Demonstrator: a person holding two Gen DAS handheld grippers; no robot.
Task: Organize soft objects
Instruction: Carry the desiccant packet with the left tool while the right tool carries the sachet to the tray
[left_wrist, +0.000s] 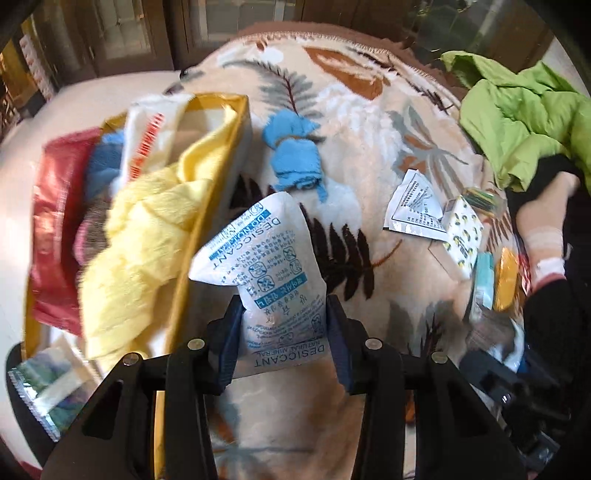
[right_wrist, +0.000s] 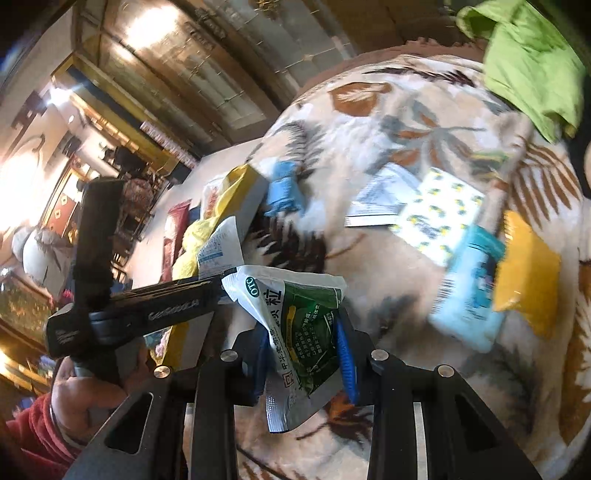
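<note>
My left gripper is shut on a white desiccant packet with blue print, held above the patterned blanket beside a yellow box. That box holds a yellow towel, a blue cloth and a red pouch. My right gripper is shut on a green and white medicine sachet, close to the left gripper body. A blue rolled cloth lies on the blanket past the box.
Loose on the blanket lie a white printed sachet, a patterned tissue pack, a light blue pack and an orange packet. A green jacket sits at the far right. A hand in a red sleeve holds the left gripper.
</note>
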